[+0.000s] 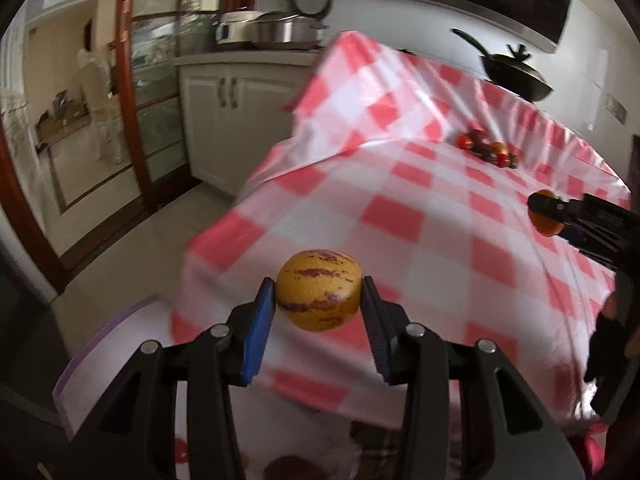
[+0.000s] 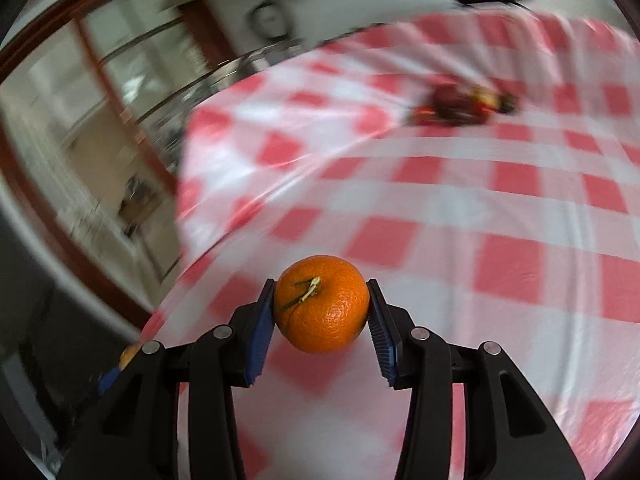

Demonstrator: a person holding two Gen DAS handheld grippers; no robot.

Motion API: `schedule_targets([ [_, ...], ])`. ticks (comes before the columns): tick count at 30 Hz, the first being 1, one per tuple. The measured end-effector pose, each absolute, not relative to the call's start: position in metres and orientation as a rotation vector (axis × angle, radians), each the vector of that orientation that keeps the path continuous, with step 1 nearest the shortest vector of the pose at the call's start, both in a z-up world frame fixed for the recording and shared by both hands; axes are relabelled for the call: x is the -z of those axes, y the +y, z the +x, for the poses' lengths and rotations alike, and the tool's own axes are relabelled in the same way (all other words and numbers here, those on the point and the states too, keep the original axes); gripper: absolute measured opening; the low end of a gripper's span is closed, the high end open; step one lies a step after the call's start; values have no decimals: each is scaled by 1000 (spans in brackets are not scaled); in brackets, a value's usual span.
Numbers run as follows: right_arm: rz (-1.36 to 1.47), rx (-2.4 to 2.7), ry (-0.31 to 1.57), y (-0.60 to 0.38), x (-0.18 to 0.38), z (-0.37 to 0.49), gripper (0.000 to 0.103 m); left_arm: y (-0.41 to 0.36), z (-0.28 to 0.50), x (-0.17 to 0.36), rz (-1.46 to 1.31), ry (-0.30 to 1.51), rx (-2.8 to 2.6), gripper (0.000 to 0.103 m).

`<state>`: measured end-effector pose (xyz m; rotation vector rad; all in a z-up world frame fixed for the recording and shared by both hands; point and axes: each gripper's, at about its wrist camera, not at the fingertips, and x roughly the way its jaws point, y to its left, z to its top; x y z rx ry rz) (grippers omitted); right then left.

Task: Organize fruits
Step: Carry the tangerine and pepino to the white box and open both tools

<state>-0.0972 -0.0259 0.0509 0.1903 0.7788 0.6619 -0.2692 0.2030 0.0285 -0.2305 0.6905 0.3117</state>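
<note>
Floor of pale tile (image 1: 120,236) and a brown-framed glass door (image 1: 156,92) fill the left of my left wrist view, with a white cabinet (image 1: 224,120) behind carrying steel pots (image 1: 280,30). In front of that, my left gripper (image 1: 319,300) is clamped on a round yellow fruit with purple streaks (image 1: 318,290); both blue pads press its sides and it hangs in the air over the near left edge of the red-and-white checked tablecloth (image 1: 420,208). Below it, at the frame's bottom left, lies a pale lilac-edged board or tray (image 1: 116,344); I cannot tell which.

Further right on the cloth, near the far side, sits a small heap of red, dark and orange fruits (image 1: 488,148), well apart from both of my grippers. A black lidded pan (image 1: 516,74) stands beyond it at the table's far edge.

At the right edge of that same view my right gripper (image 1: 538,212) reaches in, clenched on a round orange mandarin (image 1: 544,226). From its own camera, the right gripper (image 2: 321,308) squeezes the mandarin (image 2: 322,304) between both pads, green stalk facing the lens, held above the checked cloth (image 2: 460,208). The heap of fruits (image 2: 460,106) is blurred, up and to the right.
</note>
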Motion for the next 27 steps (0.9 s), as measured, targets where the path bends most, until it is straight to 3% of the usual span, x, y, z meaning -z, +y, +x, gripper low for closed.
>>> schedule_targets([
  [13, -197, -1044, 702, 91, -47, -246, 44, 266, -345, 16, -338, 753, -475, 43],
  [27, -637, -1242, 775, 168, 31, -348, 44, 295, -391, 91, -422, 885, -572, 44],
])
